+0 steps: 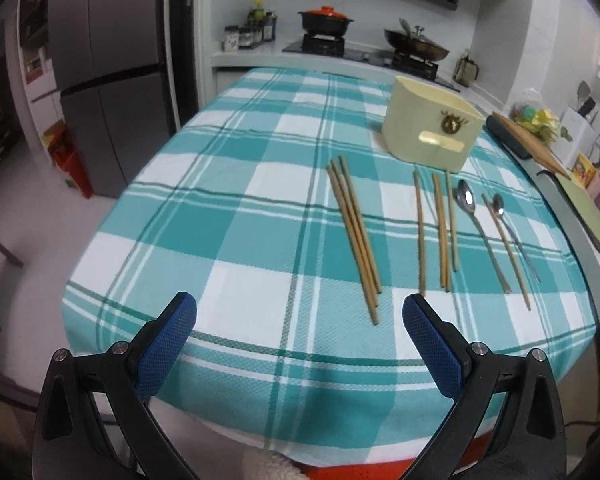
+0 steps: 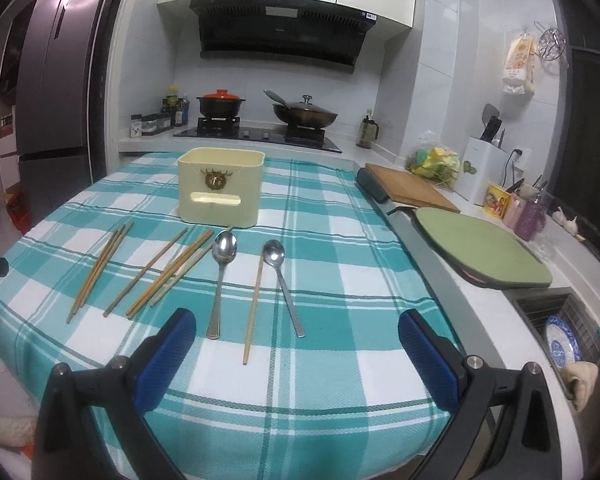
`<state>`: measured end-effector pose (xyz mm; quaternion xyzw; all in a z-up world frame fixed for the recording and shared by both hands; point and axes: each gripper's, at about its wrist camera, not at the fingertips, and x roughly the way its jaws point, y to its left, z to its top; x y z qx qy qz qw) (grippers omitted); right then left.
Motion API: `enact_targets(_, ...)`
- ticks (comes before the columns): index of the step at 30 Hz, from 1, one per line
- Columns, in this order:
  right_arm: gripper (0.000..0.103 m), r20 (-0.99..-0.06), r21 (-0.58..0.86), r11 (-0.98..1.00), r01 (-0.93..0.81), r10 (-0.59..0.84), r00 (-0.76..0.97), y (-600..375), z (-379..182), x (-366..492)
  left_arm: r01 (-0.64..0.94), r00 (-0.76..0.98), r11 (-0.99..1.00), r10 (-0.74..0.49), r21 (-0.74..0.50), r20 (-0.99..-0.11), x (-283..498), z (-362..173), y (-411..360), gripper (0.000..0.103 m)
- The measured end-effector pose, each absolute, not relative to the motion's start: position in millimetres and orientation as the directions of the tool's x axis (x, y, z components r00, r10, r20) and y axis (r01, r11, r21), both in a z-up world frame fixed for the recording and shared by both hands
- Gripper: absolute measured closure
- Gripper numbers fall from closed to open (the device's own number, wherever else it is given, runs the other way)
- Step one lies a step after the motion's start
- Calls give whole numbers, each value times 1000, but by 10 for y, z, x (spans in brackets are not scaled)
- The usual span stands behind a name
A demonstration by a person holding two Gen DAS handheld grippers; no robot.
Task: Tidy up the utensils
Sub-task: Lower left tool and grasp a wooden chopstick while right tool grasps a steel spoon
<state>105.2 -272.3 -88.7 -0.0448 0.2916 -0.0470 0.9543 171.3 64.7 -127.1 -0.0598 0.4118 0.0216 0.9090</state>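
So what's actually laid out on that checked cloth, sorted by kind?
Wooden chopsticks: 7, one of them lying between the spoons
Shiny metal spoons: 2
Cream plastic utensil holder: 1
Total: 10 things on the teal-and-white checked tablecloth

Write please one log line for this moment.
left gripper: open, empty | right gripper: open, empty | chopsticks, spoons: on tablecloth | holder: upright
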Motion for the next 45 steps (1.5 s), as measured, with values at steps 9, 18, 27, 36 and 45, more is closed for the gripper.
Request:
enact_targets(9,0,-662,12,1000,13,-2,750,-2973,-1353,1435,-70,594,991,-51,-115,-803,2612,-1623,635,1)
enact_targets(18,0,-672,33,999,42,-9,740,-3094,-1468,1605,-133,538,988,7,-77,-843,3148,-1963,574,1)
enact_targets(27,0,-692,46,996,76,-23,722,-3269,-1537,1793,-148,528,989,52,-32,-848,3228,-2058,539,0)
enact_targets(36,0,-716,35,997,64,-19,698,-3365,-1531,2032,-123,516,992,72,10,-854,3264,-2108,421,0)
enact_targets(45,26,-837,3,991,-133,76,542,-3251,-1930,2699,-29,498,999,28,16,-867,3374,-2111,452,0)
